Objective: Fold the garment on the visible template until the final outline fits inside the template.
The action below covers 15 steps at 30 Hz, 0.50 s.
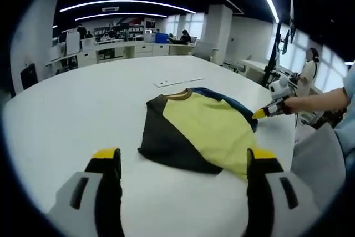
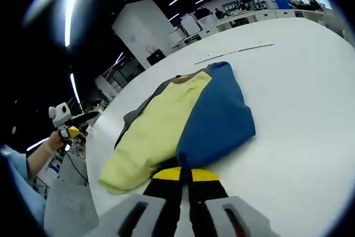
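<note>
A folded garment (image 1: 195, 130) in yellow, dark grey and blue lies on the white table (image 1: 77, 109). My left gripper (image 1: 183, 158) hangs open in front of it, a short way off, with nothing between its yellow tips. My right gripper (image 1: 265, 111), held by a hand, comes in from the right and meets the garment's blue edge. In the right gripper view the garment (image 2: 188, 117) lies just beyond my right gripper (image 2: 186, 175), whose jaws are pressed together at the garment's near edge. The left gripper (image 2: 71, 131) shows at far left in a hand.
A thin pale strip (image 1: 178, 81) lies on the table beyond the garment, seen too as the strip (image 2: 233, 53). A grey chair back (image 1: 317, 159) stands by the table's right edge. Desks and a standing person (image 1: 308, 73) are far behind.
</note>
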Each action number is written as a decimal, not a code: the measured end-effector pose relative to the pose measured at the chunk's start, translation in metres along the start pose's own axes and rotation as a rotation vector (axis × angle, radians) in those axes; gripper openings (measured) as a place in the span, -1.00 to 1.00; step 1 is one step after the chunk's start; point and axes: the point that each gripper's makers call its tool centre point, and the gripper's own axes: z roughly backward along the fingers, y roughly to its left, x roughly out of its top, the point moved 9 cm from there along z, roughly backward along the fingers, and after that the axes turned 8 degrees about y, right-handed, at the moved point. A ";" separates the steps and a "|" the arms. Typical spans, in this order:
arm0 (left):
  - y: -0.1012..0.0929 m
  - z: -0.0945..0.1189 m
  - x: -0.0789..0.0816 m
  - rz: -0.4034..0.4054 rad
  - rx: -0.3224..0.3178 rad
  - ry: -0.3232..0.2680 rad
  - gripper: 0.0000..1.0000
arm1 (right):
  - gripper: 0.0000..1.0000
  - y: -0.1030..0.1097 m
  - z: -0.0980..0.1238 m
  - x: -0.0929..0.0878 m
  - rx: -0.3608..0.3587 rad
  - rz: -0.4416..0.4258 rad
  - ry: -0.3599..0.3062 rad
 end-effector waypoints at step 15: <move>0.000 -0.002 -0.004 0.019 -0.010 -0.003 0.81 | -1.00 0.031 0.017 0.066 0.050 0.071 -0.137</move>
